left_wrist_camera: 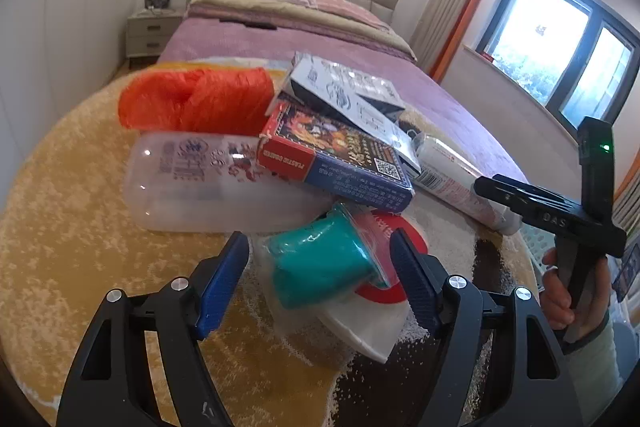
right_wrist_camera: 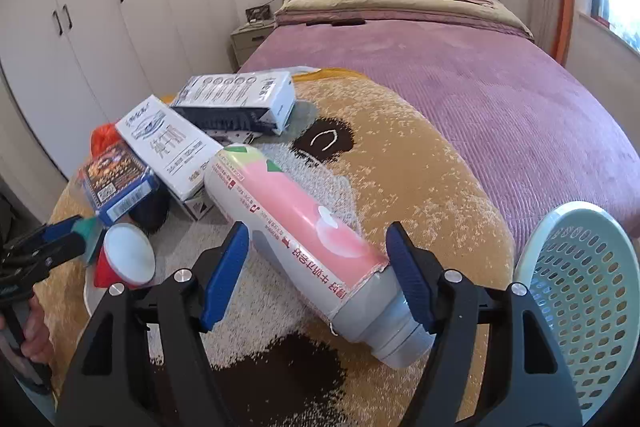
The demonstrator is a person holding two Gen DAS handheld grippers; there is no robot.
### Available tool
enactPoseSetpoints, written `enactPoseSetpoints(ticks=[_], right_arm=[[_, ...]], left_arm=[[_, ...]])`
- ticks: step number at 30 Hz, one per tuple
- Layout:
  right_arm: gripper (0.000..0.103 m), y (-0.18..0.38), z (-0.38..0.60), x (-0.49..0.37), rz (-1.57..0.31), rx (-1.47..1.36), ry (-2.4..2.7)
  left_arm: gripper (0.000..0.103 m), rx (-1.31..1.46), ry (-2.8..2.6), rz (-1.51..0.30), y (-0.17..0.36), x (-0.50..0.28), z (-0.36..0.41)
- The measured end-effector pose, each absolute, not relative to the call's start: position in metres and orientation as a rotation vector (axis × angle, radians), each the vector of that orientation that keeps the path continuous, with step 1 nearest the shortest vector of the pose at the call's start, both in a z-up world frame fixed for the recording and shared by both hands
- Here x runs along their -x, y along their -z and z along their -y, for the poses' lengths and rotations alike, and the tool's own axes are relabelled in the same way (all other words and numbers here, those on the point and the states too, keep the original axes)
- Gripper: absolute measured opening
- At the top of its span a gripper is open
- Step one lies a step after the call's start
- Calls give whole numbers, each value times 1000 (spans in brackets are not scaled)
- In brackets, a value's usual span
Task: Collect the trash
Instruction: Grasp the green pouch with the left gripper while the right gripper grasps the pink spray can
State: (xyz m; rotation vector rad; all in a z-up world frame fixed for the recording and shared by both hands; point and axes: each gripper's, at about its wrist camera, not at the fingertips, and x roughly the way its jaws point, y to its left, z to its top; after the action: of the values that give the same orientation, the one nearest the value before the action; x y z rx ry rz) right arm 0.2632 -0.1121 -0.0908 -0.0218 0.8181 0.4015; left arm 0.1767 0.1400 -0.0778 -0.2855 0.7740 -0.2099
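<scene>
Nearest my left camera, the left tongs (left_wrist_camera: 320, 281) stand wide apart, their blue ribbed pads flanking a teal lump sealed in a clear plastic bag (left_wrist_camera: 320, 263) without touching it; I hold nothing there. The bag lies partly on a red cup with a white base (right_wrist_camera: 126, 261), tipped on its side. On my right camera, the right tongs (right_wrist_camera: 318, 275) are likewise spread wide, one pad on either side of a grey plastic bottle with a pink printed sleeve (right_wrist_camera: 304, 239); the right pad sits just beside the bottle's shoulder, and I cannot tell whether it touches. The bottle lies on its side, neck toward the camera. The trash is heaped on a shaggy tan rug (right_wrist_camera: 420, 187) with brown and white patches, spread over the foot of a bed with a purple ribbed cover (right_wrist_camera: 480, 75). Count of items: one crumpled orange plastic bag (left_wrist_camera: 192, 99), one clear rounded plastic container (left_wrist_camera: 188, 183) with printed markings, one blue-and-red card box (left_wrist_camera: 340, 155) resting on that container, and two white-and-navy cartons (right_wrist_camera: 240, 103), glossy and rectangular, stacked askew. One pale green perforated plastic basket (right_wrist_camera: 584, 291) stands at the right edge, just beside the right tongs.
</scene>
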Motion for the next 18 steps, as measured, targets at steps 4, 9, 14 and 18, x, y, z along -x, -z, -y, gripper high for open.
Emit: enactPoseSetpoints(ticks=[4,9,14,18], right_arm=[[68,89,107,-260,-831,67,-395],[68,88,94,-249,-850,131,-388],[68,85,94,-225,-906,62,-477],[67,82,89,-204,-933,13,-570]], left_arm=[[70,307,215,-804,84,-179,-140],[40,335,219,-800,87,-172,-142],[32,324,212,-763,81,-155,-144],[31,313,208,-728,74,-140,-146]])
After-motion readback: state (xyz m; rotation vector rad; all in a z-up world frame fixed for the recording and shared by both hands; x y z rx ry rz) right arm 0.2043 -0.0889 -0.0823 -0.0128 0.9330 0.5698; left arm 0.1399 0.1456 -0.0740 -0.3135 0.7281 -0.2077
